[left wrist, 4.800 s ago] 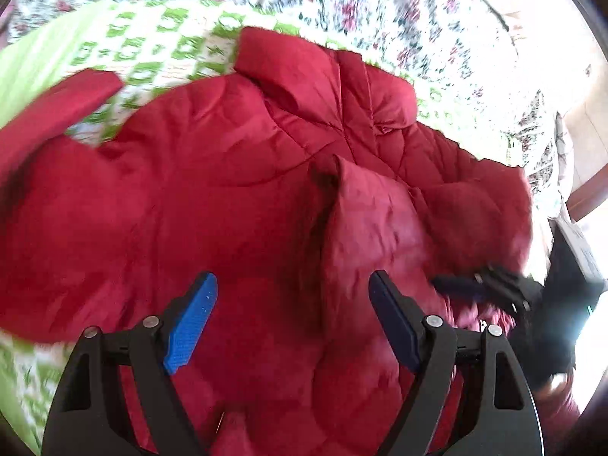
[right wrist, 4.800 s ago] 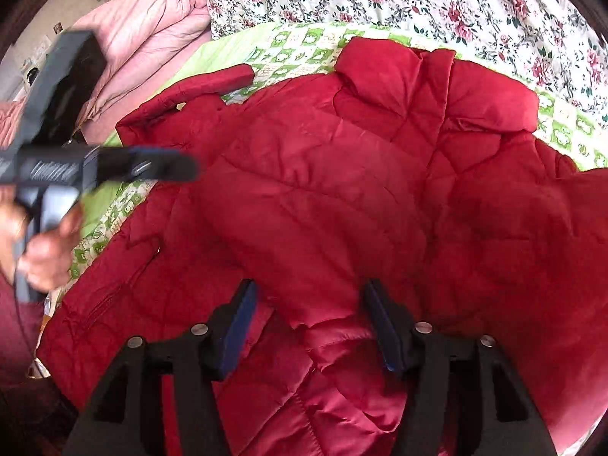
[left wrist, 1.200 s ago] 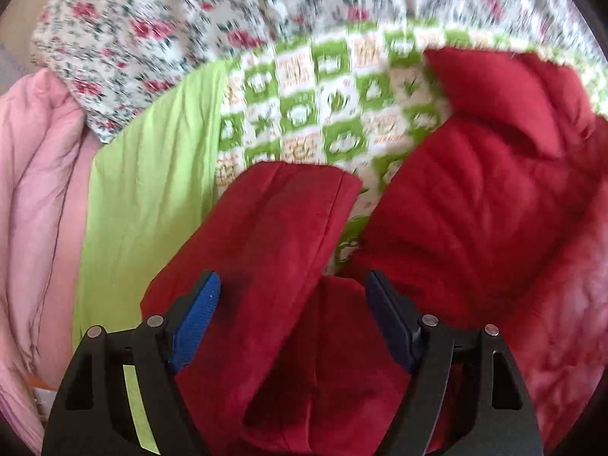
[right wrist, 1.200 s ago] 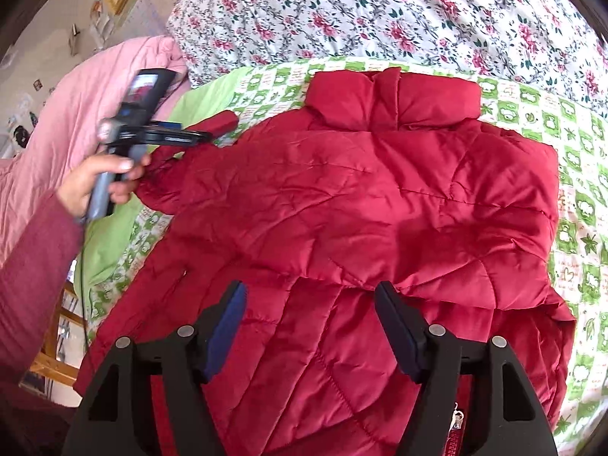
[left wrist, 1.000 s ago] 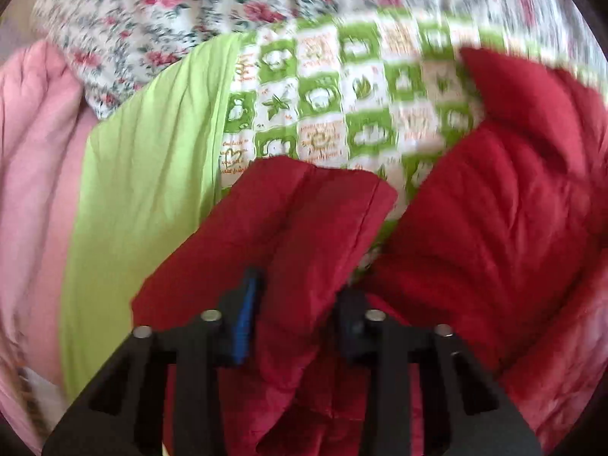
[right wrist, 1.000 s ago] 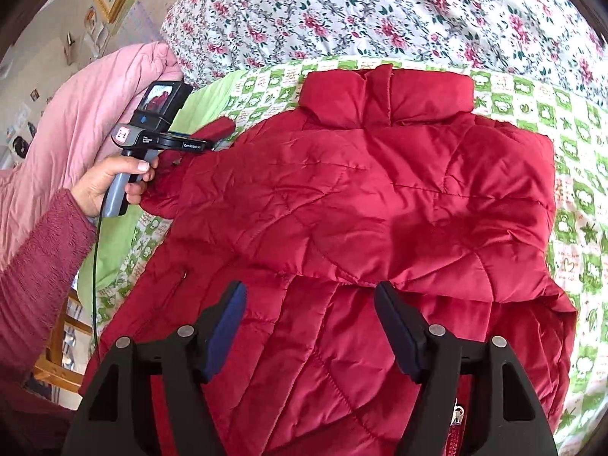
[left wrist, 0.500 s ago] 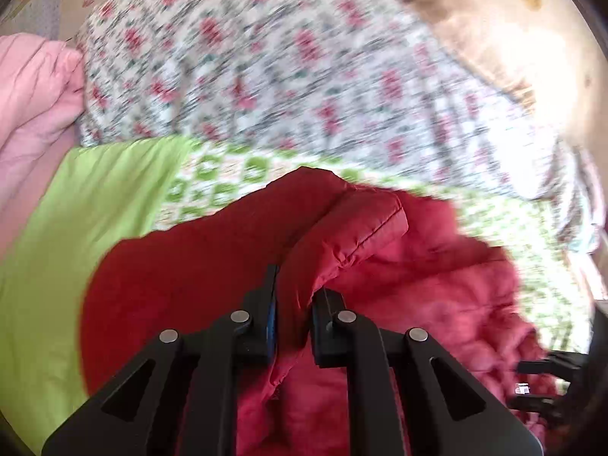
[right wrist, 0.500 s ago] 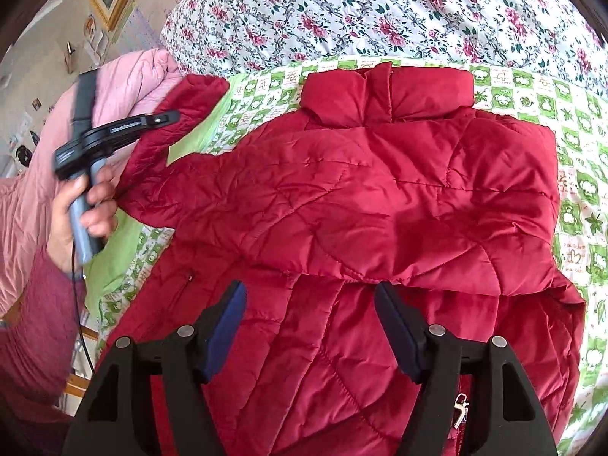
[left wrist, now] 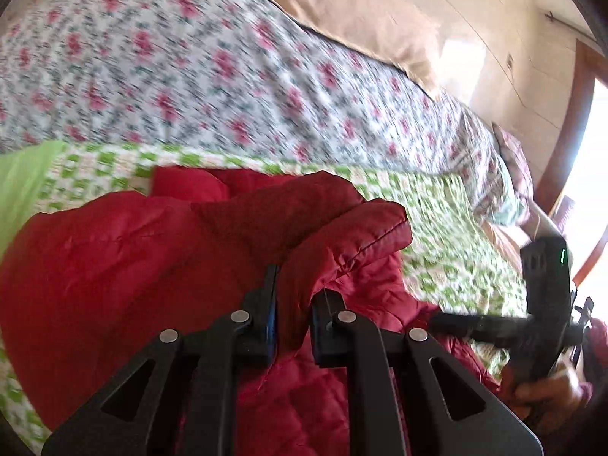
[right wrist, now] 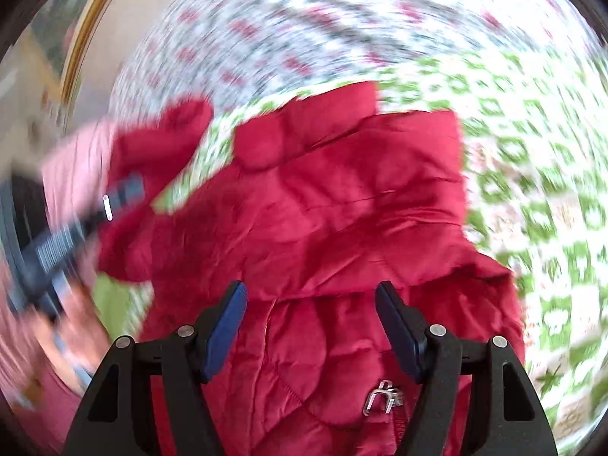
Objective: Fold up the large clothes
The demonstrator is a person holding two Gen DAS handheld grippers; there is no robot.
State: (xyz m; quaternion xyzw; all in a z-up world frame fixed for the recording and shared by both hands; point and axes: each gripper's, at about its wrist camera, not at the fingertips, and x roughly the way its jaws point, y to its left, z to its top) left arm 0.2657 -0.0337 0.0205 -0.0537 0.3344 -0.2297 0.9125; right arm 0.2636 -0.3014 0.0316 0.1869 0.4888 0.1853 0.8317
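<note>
1. Left hand-held gripper (left wrist: 294, 306) clamped on sleeve (left wrist: 342, 235) of red jacket (right wrist: 342, 209), lifted above jacket body on bed (left wrist: 437, 205).
2. Right hand-held gripper (right wrist: 309, 323) wide, empty, above jacket hem.
3. Risk: slippery padding sliding out; body dragged, bunching.

The jacket (right wrist: 342, 205) is plain deep red with quilted stitching. It lies on a green-and-white checked quilt (right wrist: 532, 174). Toward the bed's far edge lies a white coverlet (left wrist: 190, 76) with pink roses and dark leaves. The pillow (left wrist: 353, 11) is beige. Both claws are black with blue pads (right wrist: 224, 323).
</note>
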